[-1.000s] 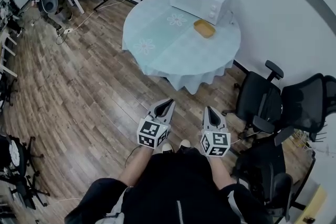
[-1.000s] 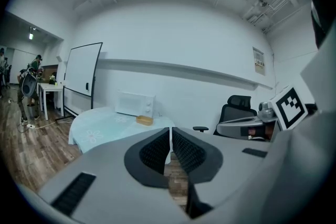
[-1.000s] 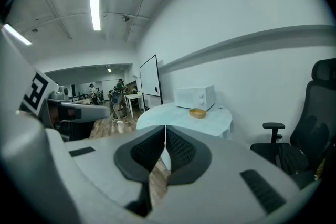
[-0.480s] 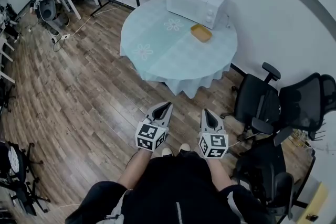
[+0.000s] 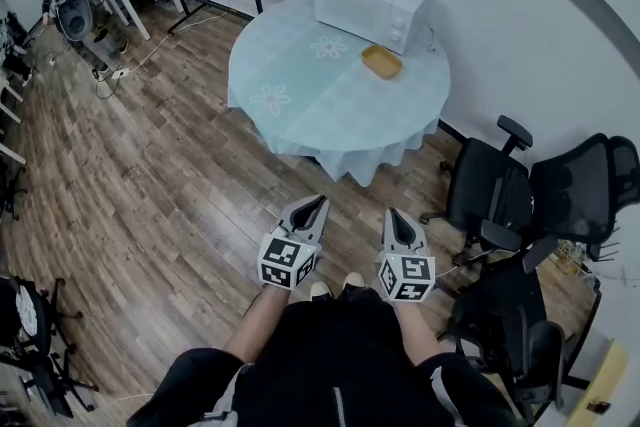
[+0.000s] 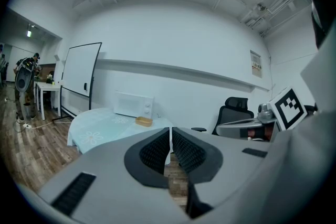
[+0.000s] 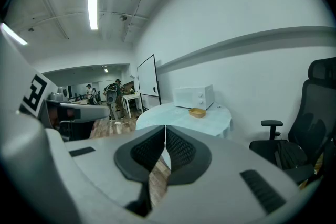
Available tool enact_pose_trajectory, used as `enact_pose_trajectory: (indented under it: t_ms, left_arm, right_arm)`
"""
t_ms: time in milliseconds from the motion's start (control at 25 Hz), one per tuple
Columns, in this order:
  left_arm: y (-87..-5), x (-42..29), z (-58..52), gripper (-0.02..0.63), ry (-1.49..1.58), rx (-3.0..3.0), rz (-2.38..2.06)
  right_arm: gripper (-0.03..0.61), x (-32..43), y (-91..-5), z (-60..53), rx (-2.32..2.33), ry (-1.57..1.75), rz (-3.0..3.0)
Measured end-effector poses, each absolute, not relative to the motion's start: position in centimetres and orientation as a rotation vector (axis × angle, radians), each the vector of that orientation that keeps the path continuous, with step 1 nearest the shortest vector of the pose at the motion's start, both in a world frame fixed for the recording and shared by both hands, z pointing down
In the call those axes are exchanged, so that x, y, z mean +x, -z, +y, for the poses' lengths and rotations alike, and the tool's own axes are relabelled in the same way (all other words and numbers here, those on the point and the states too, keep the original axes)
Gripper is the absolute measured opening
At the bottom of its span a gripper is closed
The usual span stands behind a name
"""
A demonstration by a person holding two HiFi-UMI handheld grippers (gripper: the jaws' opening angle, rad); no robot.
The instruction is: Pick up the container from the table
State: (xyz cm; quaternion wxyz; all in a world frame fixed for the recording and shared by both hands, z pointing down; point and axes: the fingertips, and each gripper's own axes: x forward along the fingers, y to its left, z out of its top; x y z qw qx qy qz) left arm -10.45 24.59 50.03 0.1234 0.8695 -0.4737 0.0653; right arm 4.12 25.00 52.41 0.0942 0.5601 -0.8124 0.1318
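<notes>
Head view: the orange container [image 5: 382, 63] sits on the round table [image 5: 320, 110] just beside the microwave [image 5: 372, 3], well apart from both grippers. The gripper views alone show the jaws: left gripper [image 5: 318, 200] and right gripper [image 5: 396, 212] both closed, empty, held side by side, pointing tableward. The container's contents are indistinct.

Shining bright and even from ceiling strip lights [image 7: 92, 9], blowing out to white along the tubes. Casting only a soft shadow beneath the table [image 5: 300, 105]. Bending the walls [image 5: 520, 5] into curves toward the edges, and fading to black in the corners of both gripper views.
</notes>
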Motion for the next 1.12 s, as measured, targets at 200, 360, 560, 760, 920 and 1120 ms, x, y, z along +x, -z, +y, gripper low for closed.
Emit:
enact_pose_trajectory:
  t_ms: [200,360,560,760,920,1120]
  left_arm:
    - [-50.2,-11.2,24.6,0.026,-0.194,2.542,-1.377]
    - [-50.3,-11.4,24.6,0.026,-0.196,2.545,-1.37]
    - [-50.3,-11.0,23.9,0.026,-0.198,2.556,-1.358]
    - [-50.3,-10.9,22.9,0.026,-0.202,2.555,-1.357]
    - [-50.7,-11.0,21.0,0.026,-0.209,2.548,-1.361]
    - [-51.3,-10.8,17.6,0.026,-0.218,2.541,-1.359]
  right_arm:
    - [0.025,3.5,-52.6,25.2,1.673,-0.395,-2.404]
    - [0.025,3.4,-52.7,25.4,1.681,-0.4,-2.398]
    - [0.025,3.7,-52.8,25.0,1.689,-0.407,-2.392]
    - [0.025,3.6,-53.4,24.1,1.68,-0.427,-2.387]
    - [0.025,3.5,-54.1,22.2,1.665,-0.445,-2.389]
    - [0.025,3.5,-54.9,18.5,1.653,-0.458,-2.387]
